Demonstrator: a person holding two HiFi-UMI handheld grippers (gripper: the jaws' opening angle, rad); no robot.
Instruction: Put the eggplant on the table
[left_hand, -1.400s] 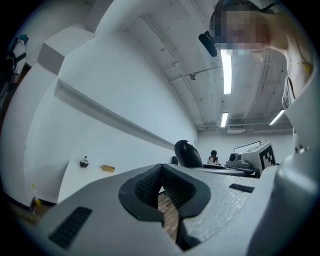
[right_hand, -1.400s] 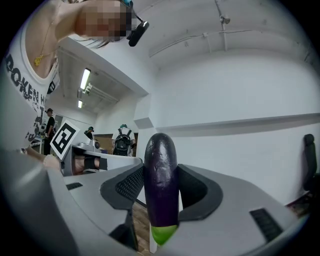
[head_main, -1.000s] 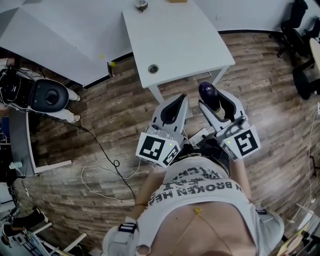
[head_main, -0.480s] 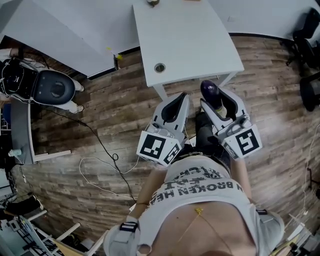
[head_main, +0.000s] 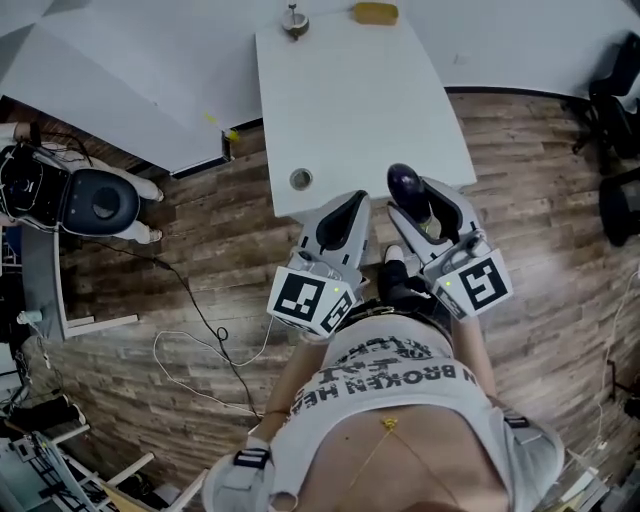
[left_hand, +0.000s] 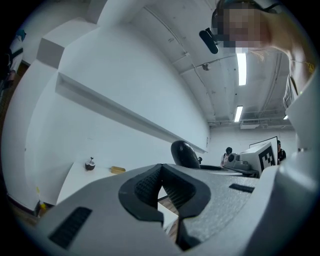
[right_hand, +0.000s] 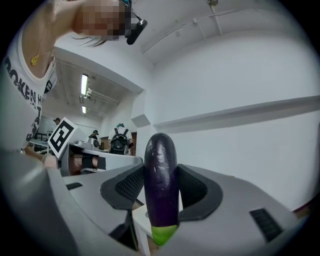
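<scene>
The right tool (right_hand: 161, 192) pinches the glossy dark-purple eggplant (right_hand: 160, 165) upright, green end down, at the white rectangular worktop's (head_main: 350, 110) near edge.

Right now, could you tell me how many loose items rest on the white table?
2: a small dark round item at the far edge of the table and a yellow item to its right; more could lie beyond the frame.

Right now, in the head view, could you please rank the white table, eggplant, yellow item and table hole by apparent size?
White table; then eggplant and yellow item, too alike to rank, the eggplant partly hidden; table hole smallest.
</scene>
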